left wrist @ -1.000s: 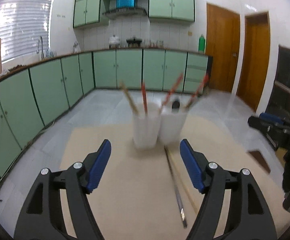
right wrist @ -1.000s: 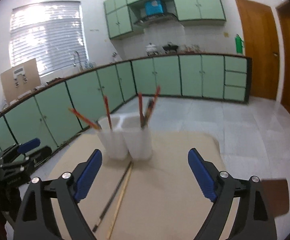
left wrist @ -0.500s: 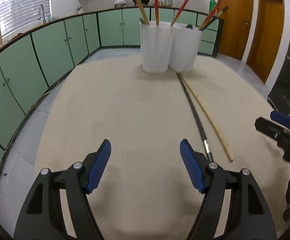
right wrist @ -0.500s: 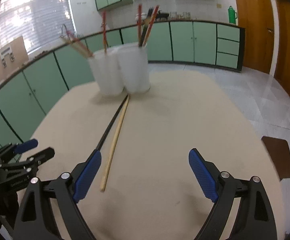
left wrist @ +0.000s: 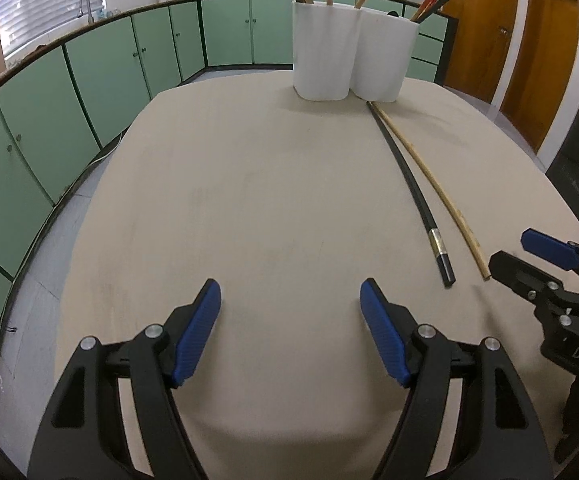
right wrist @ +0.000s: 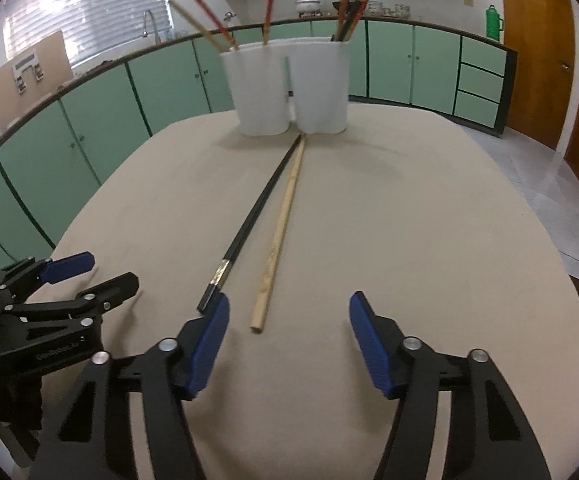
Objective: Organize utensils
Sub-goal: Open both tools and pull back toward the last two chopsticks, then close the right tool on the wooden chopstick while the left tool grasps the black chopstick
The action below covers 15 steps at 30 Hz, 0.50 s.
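My left gripper (left wrist: 290,300) hangs over bare beige worktop (left wrist: 249,200), jaws spread, nothing between them. My right gripper (right wrist: 289,314) has its jaws closing, still apart; the near end of the wooden chopstick (right wrist: 279,232) lies just ahead of the gap, not gripped. The black chopstick (right wrist: 249,220), with a silver band near its end, lies just beside it to the left, the two converging at the base of the twin white holder (right wrist: 289,88), where further chopsticks stand upright.
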Each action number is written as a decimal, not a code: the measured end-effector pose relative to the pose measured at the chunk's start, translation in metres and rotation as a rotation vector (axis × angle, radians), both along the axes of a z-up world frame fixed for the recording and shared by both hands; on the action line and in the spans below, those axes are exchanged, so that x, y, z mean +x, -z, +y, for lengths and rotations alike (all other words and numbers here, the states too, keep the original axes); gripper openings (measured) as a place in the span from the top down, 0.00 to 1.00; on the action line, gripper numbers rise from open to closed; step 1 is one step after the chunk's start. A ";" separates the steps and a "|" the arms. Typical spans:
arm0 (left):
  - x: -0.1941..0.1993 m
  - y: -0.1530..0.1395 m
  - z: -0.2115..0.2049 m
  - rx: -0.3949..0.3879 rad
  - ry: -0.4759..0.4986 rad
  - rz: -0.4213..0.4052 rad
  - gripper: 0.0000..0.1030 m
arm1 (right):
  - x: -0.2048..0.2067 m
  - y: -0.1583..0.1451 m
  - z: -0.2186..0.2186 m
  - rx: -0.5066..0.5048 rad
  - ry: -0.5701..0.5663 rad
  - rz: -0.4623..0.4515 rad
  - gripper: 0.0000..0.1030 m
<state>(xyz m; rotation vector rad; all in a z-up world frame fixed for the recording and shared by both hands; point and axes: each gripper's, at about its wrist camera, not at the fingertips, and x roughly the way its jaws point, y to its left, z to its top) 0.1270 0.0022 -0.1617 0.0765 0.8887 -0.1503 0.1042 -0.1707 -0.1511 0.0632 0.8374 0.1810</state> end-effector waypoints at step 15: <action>0.002 0.002 -0.001 -0.007 -0.014 0.014 0.29 | 0.004 0.004 0.014 -0.041 -0.030 0.035 0.74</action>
